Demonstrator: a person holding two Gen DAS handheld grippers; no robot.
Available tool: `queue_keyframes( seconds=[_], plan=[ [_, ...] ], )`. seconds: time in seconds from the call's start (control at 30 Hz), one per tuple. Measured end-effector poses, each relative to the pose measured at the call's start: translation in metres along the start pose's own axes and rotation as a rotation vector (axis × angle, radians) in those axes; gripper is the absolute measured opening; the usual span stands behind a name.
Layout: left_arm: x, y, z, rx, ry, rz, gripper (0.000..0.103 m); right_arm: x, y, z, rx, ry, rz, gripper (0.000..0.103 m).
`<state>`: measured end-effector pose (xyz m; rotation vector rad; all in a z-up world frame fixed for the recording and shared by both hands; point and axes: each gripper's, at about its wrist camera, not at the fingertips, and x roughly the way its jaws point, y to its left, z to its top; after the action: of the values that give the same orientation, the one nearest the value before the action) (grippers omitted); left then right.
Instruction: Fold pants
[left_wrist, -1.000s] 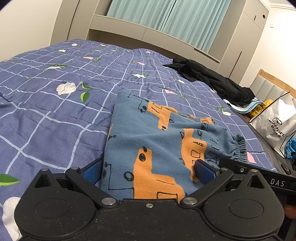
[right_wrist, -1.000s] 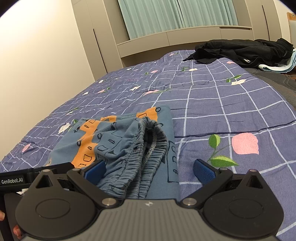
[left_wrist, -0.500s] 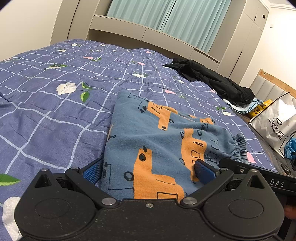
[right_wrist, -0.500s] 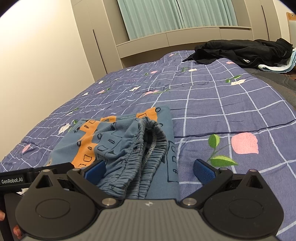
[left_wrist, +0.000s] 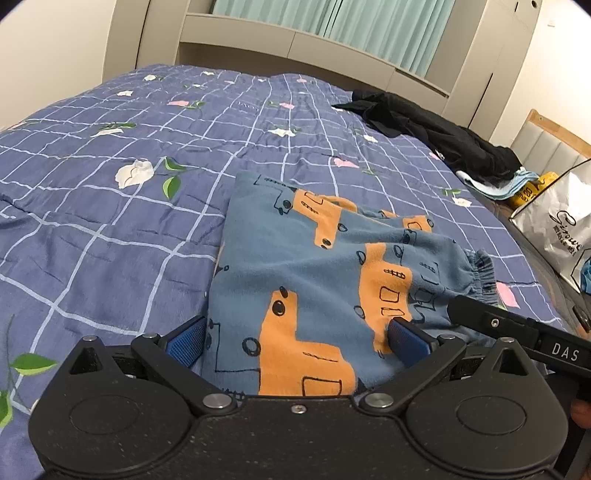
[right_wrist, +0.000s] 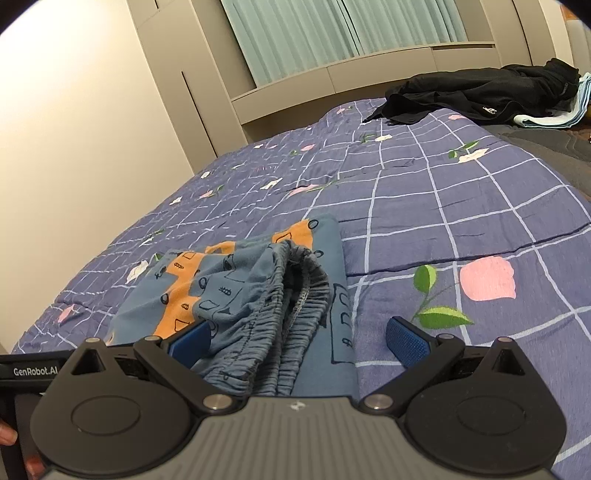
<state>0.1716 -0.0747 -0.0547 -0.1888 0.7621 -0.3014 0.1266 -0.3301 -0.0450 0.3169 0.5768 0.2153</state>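
Your left hand-held gripper (left_wrist: 295, 339) sits low at the near edge of the folded blue fleece pants printed with orange vehicles (left_wrist: 317, 280), its two blue-padded fingers (left_wrist: 184, 341) spread wide apart with the cloth lying between them; neither pad is pressing the fabric together. Your right hand-held gripper (right_wrist: 297, 341) is likewise spread wide, its left blue pad (right_wrist: 190, 341) against the gathered elastic waistband (right_wrist: 295, 310) of the same pants and its right pad over bare bedding just beside the garment. Nothing is clamped in either one.

The pants (right_wrist: 236, 295) lie folded into a compact stack on the purple-blue checked bedspread with flower print (left_wrist: 110, 206), close to the near edge of the bed, with the ruffled waistband turned toward your right side and gaping slightly open.

In the left wrist view, the black bar of your other tool marked "DAS" (left_wrist: 517, 332) crosses just beside the waistband. Farther up the bed a crumpled black garment (left_wrist: 428, 136) rests well apart from the pants, on top of a light blue cloth (left_wrist: 495, 184). A white printed shopping bag (left_wrist: 557, 221) stands beside the bed. Pale green curtains (right_wrist: 332, 33) hang behind the grey built-in headboard shelf (right_wrist: 369, 77).
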Motion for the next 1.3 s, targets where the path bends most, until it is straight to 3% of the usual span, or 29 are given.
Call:
queue_keyframes(
  seconds=[0.33, 0.47, 0.63, 0.83, 1.03, 1.2, 1.3],
  plan=[
    [-0.004, 0.003, 0.007, -0.019, 0.053, -0.010, 0.102, -0.006, -0.011, -0.003, 0.060, -0.045, 0.049, 0.100],
    [-0.006, 0.003, 0.012, -0.015, 0.076, -0.006, 0.102, -0.010, -0.012, -0.003, 0.081, -0.054, 0.041, 0.088],
    [-0.010, 0.006, 0.017, -0.017, 0.088, 0.007, 0.102, -0.011, -0.011, -0.003, 0.089, -0.036, 0.047, 0.063],
    [-0.013, 0.015, 0.023, -0.068, 0.079, 0.008, 0.094, -0.013, -0.006, -0.003, 0.096, -0.018, 0.054, 0.049],
    [-0.009, 0.030, 0.023, -0.159, 0.098, -0.030, 0.078, -0.013, -0.008, -0.003, 0.127, -0.013, 0.061, 0.045],
    [-0.010, 0.035, 0.024, -0.216, 0.104, -0.062, 0.049, -0.014, -0.006, -0.002, 0.142, -0.007, 0.057, 0.040],
    [-0.013, 0.032, 0.028, -0.215, 0.098, -0.050, 0.038, -0.016, 0.000, 0.001, 0.138, -0.004, 0.045, 0.036]
  ],
)
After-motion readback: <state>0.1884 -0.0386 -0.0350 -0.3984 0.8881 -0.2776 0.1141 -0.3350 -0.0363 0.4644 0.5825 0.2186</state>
